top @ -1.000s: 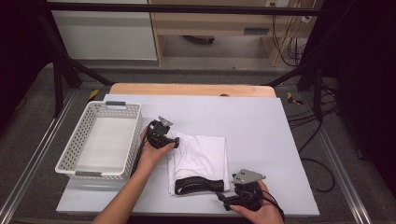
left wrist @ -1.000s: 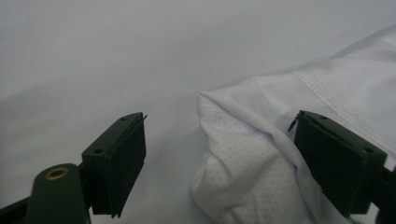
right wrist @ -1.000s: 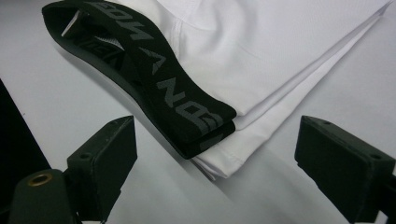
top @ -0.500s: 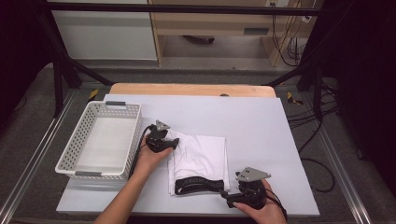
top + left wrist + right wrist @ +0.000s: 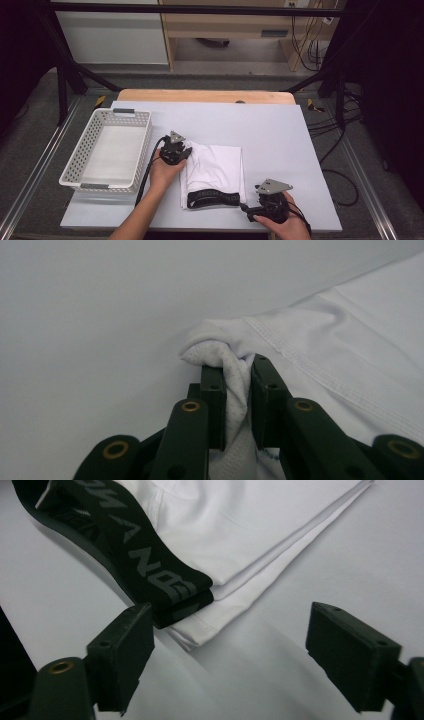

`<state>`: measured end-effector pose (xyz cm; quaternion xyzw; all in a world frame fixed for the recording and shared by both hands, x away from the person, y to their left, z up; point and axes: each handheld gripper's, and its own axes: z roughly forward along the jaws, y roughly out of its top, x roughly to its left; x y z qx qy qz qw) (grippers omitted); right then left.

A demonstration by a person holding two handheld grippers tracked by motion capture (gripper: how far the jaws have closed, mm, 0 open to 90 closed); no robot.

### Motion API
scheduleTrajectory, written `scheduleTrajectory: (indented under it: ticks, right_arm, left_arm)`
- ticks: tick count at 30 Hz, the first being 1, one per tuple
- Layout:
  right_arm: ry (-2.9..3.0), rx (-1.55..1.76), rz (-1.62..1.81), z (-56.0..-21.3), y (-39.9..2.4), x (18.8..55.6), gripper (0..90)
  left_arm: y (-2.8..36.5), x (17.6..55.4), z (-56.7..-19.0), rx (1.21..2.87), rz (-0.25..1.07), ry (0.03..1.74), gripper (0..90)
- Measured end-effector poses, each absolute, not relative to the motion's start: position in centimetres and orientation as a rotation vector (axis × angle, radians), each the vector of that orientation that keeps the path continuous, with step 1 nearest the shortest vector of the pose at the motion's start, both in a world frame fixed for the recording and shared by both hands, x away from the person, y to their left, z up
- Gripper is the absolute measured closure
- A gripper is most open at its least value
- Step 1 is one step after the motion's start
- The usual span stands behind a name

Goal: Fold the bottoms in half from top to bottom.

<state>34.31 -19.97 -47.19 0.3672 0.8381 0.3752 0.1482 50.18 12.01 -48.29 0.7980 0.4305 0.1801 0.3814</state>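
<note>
Folding work is in hand on a white garment (image 5: 214, 172), a folded pair of underwear with a black waistband (image 5: 212, 199), which lies flat on the table (image 5: 280, 135) just to the right of the white basket (image 5: 107, 150). Every place below is given relative to that garment.

The left gripper (image 5: 176, 150) sits at the garment's far left corner, and its jaws have just been closing; in the left gripper view the cloth (image 5: 235, 375) is bunched and pinched between the two pads, so the grip is made. The right gripper (image 5: 252, 214) lies at the garment's near right corner, beside the end of the waistband (image 5: 150, 575). Its jaws stand wide apart and have just eased inward slightly, with the corner of the folded layers near the left pad but nothing pressed.

To do this step well, the right gripper likely needs to slide in toward the waistband corner so that all the stacked layers pass between its pads before it closes; catching only the top layer would let the fold slip open. The left grip looks narrow, taken on a bunched tip, so any lift should probably be slow and level with the right side, to keep the cloth from pulling free or twisting.
</note>
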Motion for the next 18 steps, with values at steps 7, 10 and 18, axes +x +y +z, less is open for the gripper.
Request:
scheduleTrajectory:
  ticks: [7,10,18]
  right_arm:
    - [2.467,1.002,1.022,-47.6,-19.8,34.3,43.5]
    - [2.483,1.007,1.012,-48.0,-19.7,34.4,45.8]
    - [2.45,1.029,1.04,-48.1,-18.8,34.5,61.3]
  left_arm:
    - [12.1,50.1,-48.4,2.024,0.459,1.088,79.3]
    - [12.1,50.1,-48.5,2.02,0.464,1.088,79.3]
    - [12.0,50.1,-48.4,2.028,0.464,1.094,79.4]
